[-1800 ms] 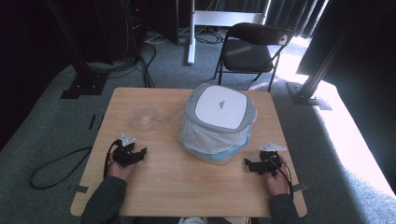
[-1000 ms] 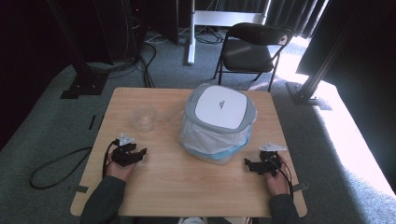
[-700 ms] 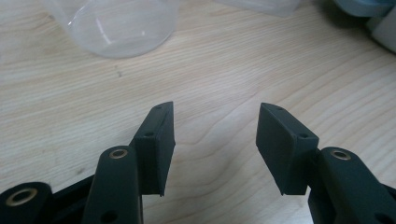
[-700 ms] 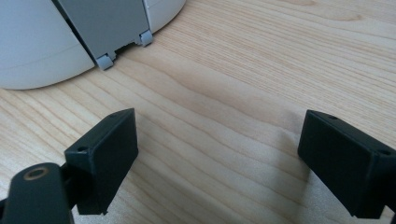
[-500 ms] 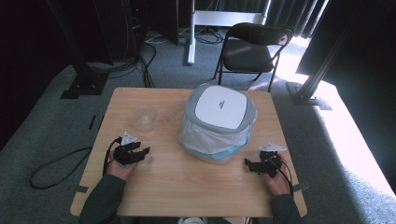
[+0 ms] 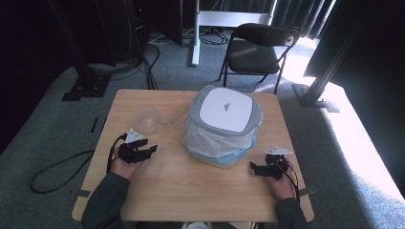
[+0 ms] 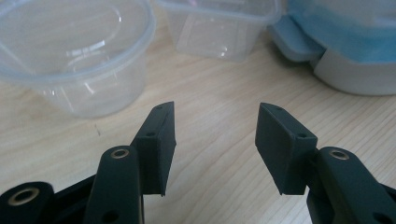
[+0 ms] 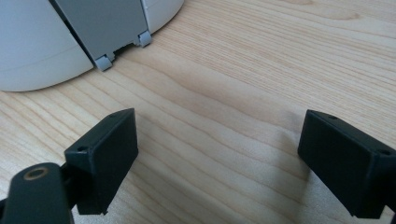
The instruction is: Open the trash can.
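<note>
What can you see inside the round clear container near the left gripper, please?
The round clear container looks empty: its clear walls and base show only the wooden table beneath. A rectangular clear tub stands beside it.

Left gripper (image 6: 149, 150) has lifted off the table (image 6: 191, 191).

Round clear tub (image 7: 70, 51) cropped at frame edge

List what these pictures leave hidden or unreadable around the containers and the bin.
- Bin contents: high view, the closed white lid covers them.
- Marking on that lid: high view, too small to read.
- Round clear container: left gripper view, its far rim is cut off by the top and left edges.
- Square clear container: left gripper view, top cut off by the frame edge; faint in the high view.
- Bin base: right gripper view, cut off by the top and left edges.
</note>
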`<state>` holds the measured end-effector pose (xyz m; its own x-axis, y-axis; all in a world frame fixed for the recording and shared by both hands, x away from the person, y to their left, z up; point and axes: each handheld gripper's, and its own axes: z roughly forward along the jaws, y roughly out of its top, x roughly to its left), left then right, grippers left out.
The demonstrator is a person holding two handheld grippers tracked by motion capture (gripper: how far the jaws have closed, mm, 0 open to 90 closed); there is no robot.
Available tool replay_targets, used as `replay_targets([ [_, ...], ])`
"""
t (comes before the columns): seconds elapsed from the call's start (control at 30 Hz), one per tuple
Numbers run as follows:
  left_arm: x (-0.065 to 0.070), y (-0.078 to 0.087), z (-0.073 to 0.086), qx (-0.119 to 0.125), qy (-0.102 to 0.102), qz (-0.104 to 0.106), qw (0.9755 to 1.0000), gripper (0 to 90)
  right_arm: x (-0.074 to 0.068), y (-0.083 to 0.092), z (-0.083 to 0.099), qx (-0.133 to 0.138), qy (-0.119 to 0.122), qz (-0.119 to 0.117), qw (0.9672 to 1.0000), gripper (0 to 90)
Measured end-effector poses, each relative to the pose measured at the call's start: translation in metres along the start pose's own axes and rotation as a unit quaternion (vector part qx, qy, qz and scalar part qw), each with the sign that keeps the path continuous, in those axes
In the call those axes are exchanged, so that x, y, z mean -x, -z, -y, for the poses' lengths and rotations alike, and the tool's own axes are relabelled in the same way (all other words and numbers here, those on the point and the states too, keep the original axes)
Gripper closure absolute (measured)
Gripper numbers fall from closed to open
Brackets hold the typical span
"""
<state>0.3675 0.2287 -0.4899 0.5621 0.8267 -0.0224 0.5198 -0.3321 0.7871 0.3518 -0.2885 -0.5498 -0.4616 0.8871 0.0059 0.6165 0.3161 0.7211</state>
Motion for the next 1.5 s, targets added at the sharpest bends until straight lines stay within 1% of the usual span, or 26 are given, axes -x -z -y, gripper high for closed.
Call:
replay_targets([
  [0.1,-0.001,0.004,-0.008,0.008,-0.001,0.004,1.0,47.8,0.0,0.0,0.0,0.0,0.0,0.0,1.0,11.3],
  [0.13,-0.001,0.004,-0.008,0.008,-0.001,0.004,1.0,47.8,0.0,0.0,0.0,0.0,0.0,0.0,1.0,11.3],
  [0.17,-0.002,0.007,-0.014,0.014,-0.004,0.008,0.9999,47.8,0.0,0.0,0.0,0.0,0.0,0.0,1.0,11.3],
  [0.3,-0.002,0.012,-0.025,0.026,-0.011,0.009,0.9996,47.4,0.0,0.0,0.0,0.0,0.0,0.001,1.0,11.4],
  [0.33,-0.002,0.012,-0.025,0.026,-0.011,0.009,0.9996,47.1,0.0,0.0,0.0,0.0,0.0,0.001,1.0,11.4],
  [0.37,-0.002,0.015,-0.03,0.032,-0.013,0.01,0.9994,47.1,0.0,0.0,0.0,0.0,0.001,0.001,1.0,11.3],
  [0.67,-0.003,0.022,-0.049,0.045,-0.025,0.013,0.9986,46.7,0.0,0.0,0.0,0.0,-0.001,0.002,1.0,11.3],
  [0.8,-0.002,0.025,-0.057,0.052,-0.027,0.018,0.9981,46.8,0.0,0.0,0.0,0.0,-0.002,0.003,1.0,11.4],
  [0.97,-0.001,0.029,-0.069,0.06,-0.032,0.032,0.9972,47.3,0.0,0.0,0.0,0.001,-0.003,0.004,1.0,11.3],
  [1.07,0.001,0.031,-0.076,0.063,-0.033,0.044,0.9965,49.5,-0.001,-0.001,0.0,0.0,-0.004,0.005,1.0,11.3],
  [1.3,0.006,0.032,-0.09,0.068,-0.046,0.064,0.9945,54.3,-0.001,-0.001,0.0,0.0,-0.005,0.005,1.0,11.3],
  [1.5,0.011,0.031,-0.101,0.072,-0.055,0.07,0.9934,55.5,-0.001,-0.001,-0.001,0.0,-0.006,0.007,1.0,11.3],
])
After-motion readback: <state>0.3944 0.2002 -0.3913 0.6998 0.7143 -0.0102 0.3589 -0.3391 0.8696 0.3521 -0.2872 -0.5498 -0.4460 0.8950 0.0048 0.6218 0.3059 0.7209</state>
